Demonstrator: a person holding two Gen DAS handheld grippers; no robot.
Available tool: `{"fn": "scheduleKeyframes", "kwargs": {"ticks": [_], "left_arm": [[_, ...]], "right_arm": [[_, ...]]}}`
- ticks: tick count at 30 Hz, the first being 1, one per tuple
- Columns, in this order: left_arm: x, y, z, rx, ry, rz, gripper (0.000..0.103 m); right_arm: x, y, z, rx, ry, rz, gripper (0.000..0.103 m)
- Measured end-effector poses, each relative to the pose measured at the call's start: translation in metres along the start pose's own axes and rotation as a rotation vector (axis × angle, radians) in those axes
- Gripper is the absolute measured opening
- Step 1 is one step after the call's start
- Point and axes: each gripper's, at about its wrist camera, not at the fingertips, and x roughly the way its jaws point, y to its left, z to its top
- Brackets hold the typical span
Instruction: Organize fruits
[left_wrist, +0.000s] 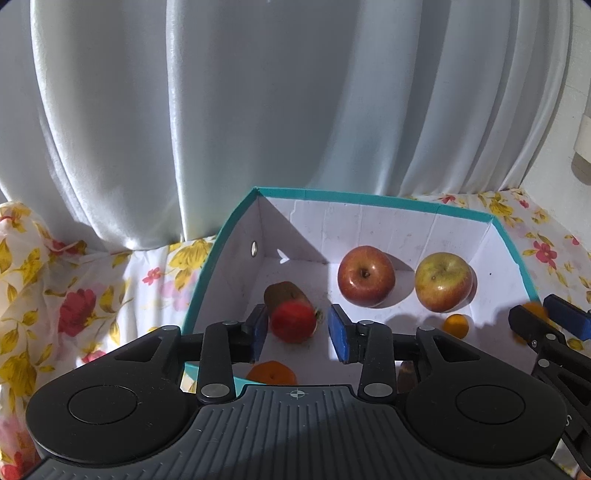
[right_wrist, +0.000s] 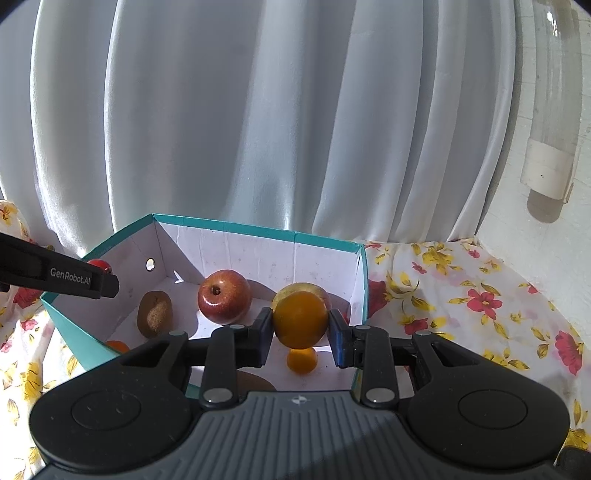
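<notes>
My left tool (left_wrist: 298, 334) hangs over the near end of the box (left_wrist: 373, 199), its blue pads spread and clear of the blurred red fruit (left_wrist: 293, 321) that sits between them, so nothing is pinched there. Just behind that red fruit, toward the box's left wall, lies a brown kiwi (left_wrist: 282, 293). My right tool (right_wrist: 301, 332) is over the right part of the same box, its pads close against the sides of an orange (right_wrist: 300, 319); I cannot tell whether they press on it or have just come free. Straight under that orange a smaller orange fruit (right_wrist: 302, 360) rests on the box floor. Farther into the box, toward its back wall, stand a red apple (left_wrist: 365, 276) and, to its right, a yellow-green apple (left_wrist: 443, 282), near each other but apart. Another orange fruit (left_wrist: 271, 373) lies at the box's near wall, partly hidden by my left tool. The box is white inside with a teal rim and sits on a flowered cloth (left_wrist: 92, 295), with a pale curtain (left_wrist: 258, 92) hanging behind it.
</notes>
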Motion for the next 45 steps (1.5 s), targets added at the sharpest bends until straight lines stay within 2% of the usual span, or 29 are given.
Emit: {"fn": "scheduleKeyframes", "kwargs": {"ticks": [2,7,12,14,15,17,18,22,25,29,34,38,42,45], "left_arm": [[-0.002,-0.003,-0.001,0.015,-0.028,0.014,0.065],[-0.010,-0.009,-0.002,0.042,-0.083,0.009,0.081],[-0.018,-0.013,-0.005,0.047,-0.094,0.020,0.083],[-0.026,-0.013,-0.008,0.055,-0.112,0.029,0.086],[-0.029,-0.013,-0.010,0.059,-0.123,0.032,0.088],[-0.038,-0.014,-0.014,0.061,-0.144,0.045,0.094],[-0.041,-0.013,-0.015,0.063,-0.147,0.051,0.094],[-0.048,-0.015,-0.021,0.095,-0.135,0.085,0.094],[-0.053,-0.014,-0.026,0.080,-0.117,0.067,0.094],[-0.053,-0.016,-0.030,0.074,-0.042,0.061,0.094],[-0.054,-0.020,-0.038,0.097,0.023,0.091,0.094],[-0.053,-0.016,-0.045,0.062,0.084,0.137,0.094],[-0.047,-0.013,-0.052,0.033,0.201,0.194,0.094],[-0.052,-0.010,-0.058,0.014,0.223,0.214,0.094]], "right_arm": [[0.000,0.000,0.000,0.001,-0.007,-0.011,0.058],[-0.004,-0.006,0.000,0.025,-0.029,-0.013,0.062],[-0.010,-0.014,-0.003,0.054,-0.022,-0.018,0.074],[-0.016,-0.017,-0.004,0.057,-0.020,-0.029,0.086],[-0.020,-0.019,-0.005,0.056,-0.026,-0.031,0.088],[-0.028,-0.020,-0.005,0.049,-0.030,-0.034,0.100],[-0.032,-0.019,-0.005,0.041,-0.030,-0.037,0.102],[-0.042,-0.015,-0.006,0.007,-0.011,-0.052,0.103],[-0.045,-0.012,-0.008,-0.004,0.024,-0.075,0.103],[-0.054,-0.012,-0.014,-0.003,0.062,-0.031,0.103],[-0.048,-0.020,-0.016,0.026,0.184,-0.020,0.103],[-0.042,-0.023,-0.020,0.021,0.242,-0.019,0.103],[-0.032,-0.022,-0.022,0.007,0.325,-0.006,0.103],[-0.026,-0.022,-0.027,0.008,0.403,0.014,0.103]]}}
